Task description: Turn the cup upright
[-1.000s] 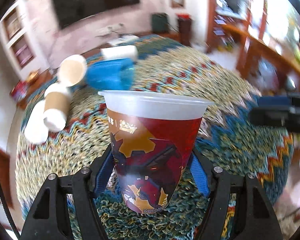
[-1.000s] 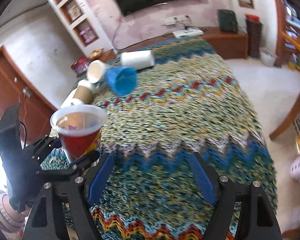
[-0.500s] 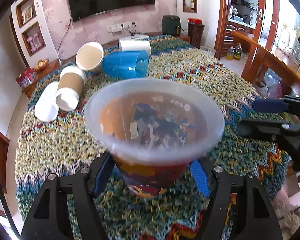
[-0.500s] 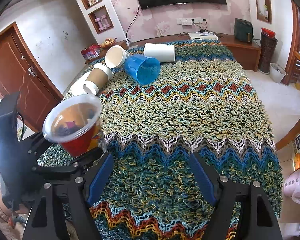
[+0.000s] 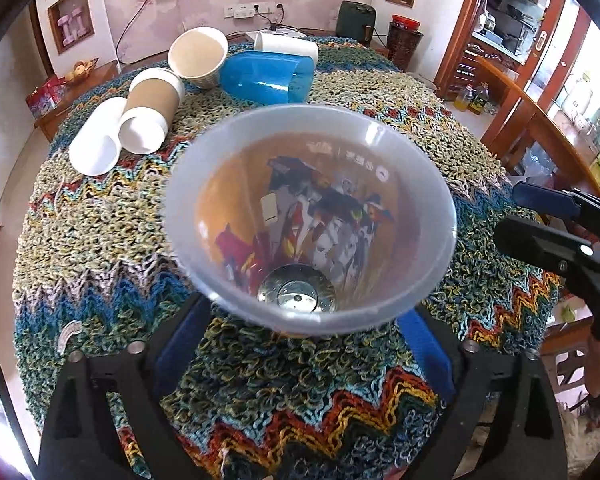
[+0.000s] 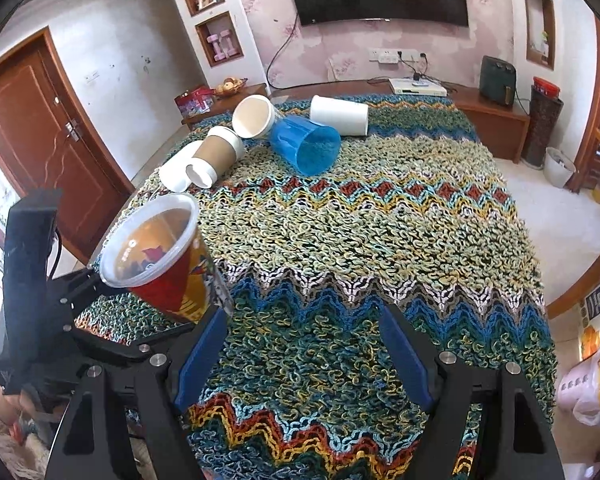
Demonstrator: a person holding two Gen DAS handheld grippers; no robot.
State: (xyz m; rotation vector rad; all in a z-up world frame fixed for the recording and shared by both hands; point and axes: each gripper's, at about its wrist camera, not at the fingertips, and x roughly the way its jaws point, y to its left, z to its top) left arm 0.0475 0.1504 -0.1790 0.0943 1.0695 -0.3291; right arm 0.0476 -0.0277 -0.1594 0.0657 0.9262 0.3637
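Observation:
A clear plastic cup with a red and yellow print (image 5: pixel 308 216) sits between my left gripper's blue pads, mouth up and tilted toward the camera. The left gripper (image 5: pixel 300 344) is shut on its lower part. In the right wrist view the same cup (image 6: pixel 160 256) hangs above the table's near left edge, with the left gripper (image 6: pixel 112 304) below it. My right gripper (image 6: pixel 300 344) is open and empty over the near part of the knitted cloth (image 6: pixel 360 240); it also shows at the right edge of the left wrist view (image 5: pixel 556 232).
Several cups lie on their sides at the far left of the table: a blue one (image 6: pixel 306 146), a brown-sleeved one (image 6: pixel 216 156), and white ones (image 6: pixel 340 114). A wooden chair (image 5: pixel 532 120) stands to the right. A low cabinet (image 6: pixel 488 116) runs along the far wall.
The left gripper has tipped the cup so its mouth faces the camera more, and I now see down to its bottom. The right gripper has stayed open and shifted little.

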